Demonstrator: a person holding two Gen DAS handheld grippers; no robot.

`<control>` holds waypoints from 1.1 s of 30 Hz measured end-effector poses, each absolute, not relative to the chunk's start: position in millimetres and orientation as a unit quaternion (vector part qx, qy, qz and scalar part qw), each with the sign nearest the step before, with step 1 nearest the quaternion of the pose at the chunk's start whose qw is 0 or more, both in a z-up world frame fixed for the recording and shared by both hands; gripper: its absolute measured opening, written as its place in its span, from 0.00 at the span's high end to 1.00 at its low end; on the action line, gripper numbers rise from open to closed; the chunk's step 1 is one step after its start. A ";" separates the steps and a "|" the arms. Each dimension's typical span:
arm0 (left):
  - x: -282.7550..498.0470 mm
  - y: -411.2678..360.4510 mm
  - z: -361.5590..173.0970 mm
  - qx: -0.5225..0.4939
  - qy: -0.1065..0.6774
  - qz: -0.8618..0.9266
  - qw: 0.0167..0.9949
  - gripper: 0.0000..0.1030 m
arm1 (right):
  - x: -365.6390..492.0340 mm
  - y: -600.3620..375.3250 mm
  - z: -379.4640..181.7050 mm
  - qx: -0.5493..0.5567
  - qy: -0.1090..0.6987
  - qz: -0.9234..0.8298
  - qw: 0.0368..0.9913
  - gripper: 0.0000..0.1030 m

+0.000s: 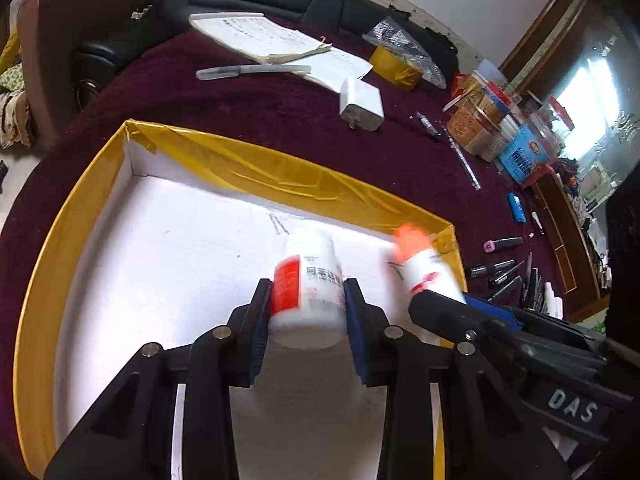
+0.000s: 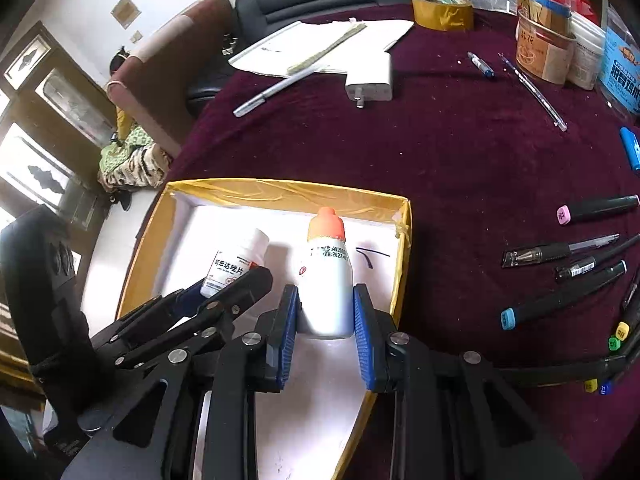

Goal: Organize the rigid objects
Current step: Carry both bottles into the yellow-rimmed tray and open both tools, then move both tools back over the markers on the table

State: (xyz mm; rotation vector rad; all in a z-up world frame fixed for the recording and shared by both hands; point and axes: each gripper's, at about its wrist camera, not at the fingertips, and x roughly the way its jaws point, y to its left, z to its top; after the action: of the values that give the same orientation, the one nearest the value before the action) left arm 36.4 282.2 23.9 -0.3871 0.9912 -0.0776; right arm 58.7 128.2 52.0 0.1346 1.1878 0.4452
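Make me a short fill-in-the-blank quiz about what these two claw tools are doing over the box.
1. The left gripper is clamped on a white pill bottle with a ____ label.
2. The right gripper holds a white dropper bottle with an ____ cap.
3. Both bottles hang over a white box edged with ____ tape.
4. The table's cloth is dark ____.

Missing words: red; orange; yellow; maroon

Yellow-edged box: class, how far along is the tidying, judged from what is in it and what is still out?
Done: nothing lies loose in the yellow-edged box yet. In hand: the left gripper holds a white pill bottle and the right gripper an orange-capped bottle, both over the box. Left: the markers and pens, charger and tape roll on the cloth.
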 end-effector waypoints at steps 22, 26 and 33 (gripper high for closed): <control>-53.4 209.2 116.2 -0.062 0.329 0.070 0.940 0.20 | -20.9 9.8 99.0 0.075 0.426 0.181 0.883 0.60; -68.4 166.9 122.3 -0.023 0.321 0.067 0.944 0.20 | -37.2 -25.3 89.4 0.095 0.421 0.164 0.887 0.60; -79.8 115.1 117.6 0.012 0.333 0.054 0.941 0.20 | -63.8 -82.8 82.6 0.105 0.405 0.146 0.896 0.60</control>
State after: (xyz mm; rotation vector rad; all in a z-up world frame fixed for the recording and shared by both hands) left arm -79.8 115.1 117.6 0.0254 0.6793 0.1099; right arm -63.8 -82.8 82.6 0.2177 0.8402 0.3033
